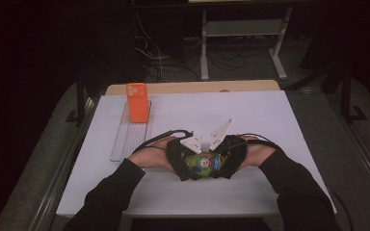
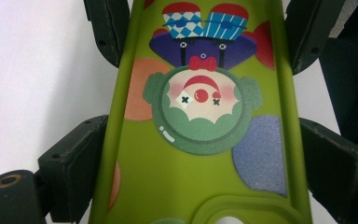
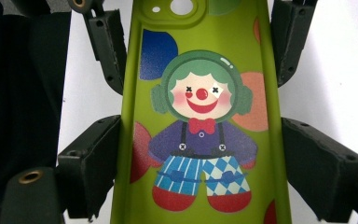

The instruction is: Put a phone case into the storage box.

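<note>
1 green clown phone case [image 2: 200, 163] sits betw. both tools, near the front-centre of the white worktop [image 1: 250, 115]: left tool [image 1: 189, 159] and right tool [image 1: 220, 159] each clamp its long edges. Also 1 orange phone [image 1: 137, 103] standing on 1 clear tray [image 1: 131, 139], far left.

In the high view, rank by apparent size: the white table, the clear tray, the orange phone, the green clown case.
1. white table
2. clear tray
3. orange phone; the green clown case is partly hidden between both grippers, so I won't rank it.

phone case [image 1: 203, 163] near table [image 1: 270, 125] front edge, between both grippers; phone [image 1: 137, 102] on tray [image 1: 131, 137] far left.
</note>
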`<act>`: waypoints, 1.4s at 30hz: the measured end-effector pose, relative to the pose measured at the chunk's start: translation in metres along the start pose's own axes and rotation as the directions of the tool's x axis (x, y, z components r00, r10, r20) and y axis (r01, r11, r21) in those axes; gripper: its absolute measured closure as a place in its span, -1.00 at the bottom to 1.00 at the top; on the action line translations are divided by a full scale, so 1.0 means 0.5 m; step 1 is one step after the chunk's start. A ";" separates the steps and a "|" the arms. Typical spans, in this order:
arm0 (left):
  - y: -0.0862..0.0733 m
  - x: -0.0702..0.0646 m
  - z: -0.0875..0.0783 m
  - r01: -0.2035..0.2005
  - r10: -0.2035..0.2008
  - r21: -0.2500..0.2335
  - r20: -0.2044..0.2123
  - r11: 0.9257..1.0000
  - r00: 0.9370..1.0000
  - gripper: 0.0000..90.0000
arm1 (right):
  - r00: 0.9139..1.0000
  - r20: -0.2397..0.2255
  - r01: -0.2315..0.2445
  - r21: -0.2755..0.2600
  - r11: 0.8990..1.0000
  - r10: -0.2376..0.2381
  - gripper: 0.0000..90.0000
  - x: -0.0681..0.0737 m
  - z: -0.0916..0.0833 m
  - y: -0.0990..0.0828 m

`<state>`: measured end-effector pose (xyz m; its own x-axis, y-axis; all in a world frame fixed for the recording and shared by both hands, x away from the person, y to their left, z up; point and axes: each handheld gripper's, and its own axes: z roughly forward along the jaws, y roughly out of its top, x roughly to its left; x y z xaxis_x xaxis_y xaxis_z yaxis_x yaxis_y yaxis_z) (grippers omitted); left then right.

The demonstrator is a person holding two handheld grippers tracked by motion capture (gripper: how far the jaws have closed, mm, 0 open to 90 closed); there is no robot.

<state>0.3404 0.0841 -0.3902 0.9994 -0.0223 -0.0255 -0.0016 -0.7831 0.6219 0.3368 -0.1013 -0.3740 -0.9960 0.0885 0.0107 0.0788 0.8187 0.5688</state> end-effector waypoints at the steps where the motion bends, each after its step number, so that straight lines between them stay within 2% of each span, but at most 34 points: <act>1: 0.000 0.000 -0.001 -0.004 0.004 0.006 -0.001 1.000 1.000 -0.76 | 1.000 -0.001 0.001 0.001 1.000 -0.001 -0.66 0.000 0.000 0.000; 9: 0.001 -0.001 -0.003 -0.010 0.010 0.010 -0.001 1.000 1.000 -0.70 | 1.000 -0.007 0.001 -0.005 1.000 -0.001 -0.66 0.000 -0.002 0.000; 13: 0.000 -0.001 0.000 0.000 0.000 0.009 0.009 1.000 1.000 -0.68 | 1.000 -0.025 -0.009 0.003 1.000 0.010 -0.67 -0.001 -0.001 0.000; 15: 0.001 -0.001 -0.001 0.002 -0.002 0.014 0.013 1.000 1.000 -0.67 | 1.000 -0.017 -0.001 -0.006 1.000 0.001 -0.68 0.000 0.001 -0.001; 18: 0.001 0.004 -0.004 0.003 -0.003 0.029 0.001 1.000 1.000 -0.67 | 1.000 -0.015 -0.024 -0.033 0.999 0.024 -0.83 -0.001 -0.004 -0.004; 22: -0.006 0.008 -0.008 0.049 -0.049 0.015 -0.013 0.999 0.999 -0.66 | 0.997 0.005 -0.073 -0.091 0.993 0.073 -0.93 -0.006 -0.024 -0.012; 23: -0.008 0.009 -0.008 0.066 -0.065 0.011 -0.028 0.998 0.997 -0.66 | 0.995 0.016 -0.102 -0.093 0.990 0.103 -0.94 -0.007 -0.030 -0.016; 24: -0.009 0.010 -0.008 0.076 -0.075 0.009 -0.036 0.997 0.997 -0.66 | 0.992 0.038 -0.115 -0.119 0.986 0.120 -0.94 -0.011 -0.035 -0.022; 25: -0.011 0.011 -0.009 0.090 -0.089 0.010 -0.052 0.996 0.995 -0.66 | 0.990 0.046 -0.128 -0.122 0.984 0.135 -0.94 -0.013 -0.039 -0.026; 27: -0.013 0.012 -0.010 0.119 -0.118 0.013 -0.076 0.993 0.990 -0.66 | 0.978 0.069 -0.187 -0.138 0.973 0.198 -0.94 -0.015 -0.047 -0.038; 28: -0.014 0.012 -0.010 0.133 -0.131 0.009 -0.090 0.991 0.987 -0.66 | 0.976 0.079 -0.191 -0.144 0.971 0.203 -0.95 -0.018 -0.049 -0.046; 30: -0.016 0.013 -0.011 0.146 -0.144 0.009 -0.109 0.989 0.984 -0.66 | 0.966 0.088 -0.226 -0.162 0.961 0.242 -0.95 -0.018 -0.052 -0.057; 31: -0.016 0.013 -0.011 0.151 -0.149 0.008 -0.118 0.988 0.982 -0.66 | 0.959 0.095 -0.246 -0.174 0.953 0.265 -0.95 -0.019 -0.053 -0.065; 32: -0.017 0.013 -0.011 0.164 -0.162 0.004 -0.137 0.986 0.977 -0.66 | 0.953 0.101 -0.266 -0.185 0.946 0.287 -0.96 -0.018 -0.053 -0.069; 33: -0.018 0.014 -0.012 0.172 -0.168 0.012 -0.149 0.985 0.974 -0.66 | 0.937 0.112 -0.305 -0.193 0.933 0.329 -0.96 -0.015 -0.054 -0.073; 34: -0.018 0.015 -0.012 0.183 -0.178 0.017 -0.177 0.983 0.968 -0.66 | 0.926 0.118 -0.330 -0.209 0.920 0.359 -0.96 -0.014 -0.054 -0.078; 35: -0.019 0.015 -0.011 0.198 -0.192 0.015 -0.186 0.980 0.964 -0.66 | 0.914 0.129 -0.350 -0.235 0.907 0.386 -0.96 -0.014 -0.052 -0.085; 36: -0.020 0.016 -0.011 0.211 -0.206 0.010 -0.189 0.977 0.960 -0.66 | 0.901 0.140 -0.373 -0.238 0.897 0.411 -0.96 -0.012 -0.052 -0.089; 37: -0.021 0.015 -0.011 0.221 -0.216 0.004 -0.192 0.975 0.957 -0.66 | 0.894 0.150 -0.381 -0.245 0.892 0.423 -0.96 -0.011 -0.051 -0.093; 38: -0.022 0.016 -0.011 0.226 -0.221 0.001 -0.199 0.974 0.955 -0.66 | 0.880 0.163 -0.401 -0.252 0.881 0.447 -0.97 -0.009 -0.049 -0.100; 39: -0.022 0.017 -0.011 0.234 -0.230 -0.003 -0.212 0.972 0.950 -0.66 | 0.872 0.175 -0.408 -0.255 0.877 0.457 -0.97 -0.008 -0.048 -0.104; 40: -0.023 0.018 -0.012 0.237 -0.232 -0.004 -0.224 0.971 0.946 -0.66 | 0.861 0.183 -0.422 -0.265 0.867 0.475 -0.97 -0.006 -0.047 -0.108; 41: -0.023 0.018 -0.012 0.254 -0.251 -0.018 -0.233 0.967 0.940 -0.66 | 0.852 0.184 -0.434 -0.276 0.858 0.490 -0.97 -0.005 -0.045 -0.112; 42: -0.024 0.019 -0.014 0.256 -0.252 -0.015 -0.242 0.967 0.937 -0.66 | 0.839 0.188 -0.451 -0.285 0.846 0.511 -0.97 -0.003 -0.044 -0.116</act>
<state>0.3500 0.0975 -0.3924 0.9451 0.3266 0.0093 0.2545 -0.7535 0.6062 0.3327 -0.1613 -0.3887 -0.7874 0.5991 0.1449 0.5043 0.4911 0.7102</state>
